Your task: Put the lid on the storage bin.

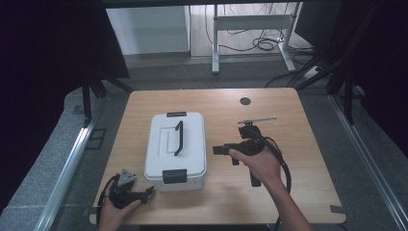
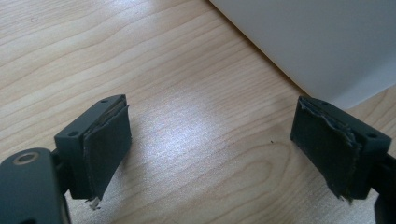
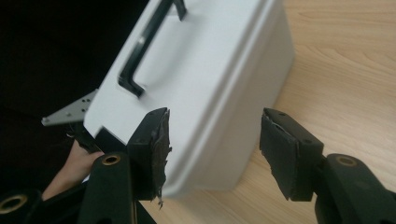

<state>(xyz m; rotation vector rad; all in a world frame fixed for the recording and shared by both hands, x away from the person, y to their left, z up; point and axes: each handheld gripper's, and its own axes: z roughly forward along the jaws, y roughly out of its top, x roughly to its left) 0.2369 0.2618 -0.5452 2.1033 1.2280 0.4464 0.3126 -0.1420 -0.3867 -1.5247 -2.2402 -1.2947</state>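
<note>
A white lidded box (image 1: pixel 163 154) with a black handle (image 1: pixel 179 138) lies centre-left on the wooden table (image 1: pixel 298 192). A hand holds my left gripper (image 1: pixel 149 191) at the box's front left corner. In the left gripper view, my left gripper (image 2: pixel 212 135) is open over bare wood, with the box (image 2: pixel 317 42) just beyond. My right gripper (image 1: pixel 222 153) is to the right of the box, pointing at its side. In the right gripper view, my right gripper (image 3: pixel 215 140) is open, with the box wall (image 3: pixel 210 70) close ahead and the handle (image 3: pixel 144 42) on top.
Black latches (image 1: pixel 174 176) close the box at its near and far ends. A thin metal rod (image 1: pixel 257 119) lies behind my right gripper, and a dark round hole (image 1: pixel 245 101) sits near the table's far edge. A desk frame and cables stand beyond.
</note>
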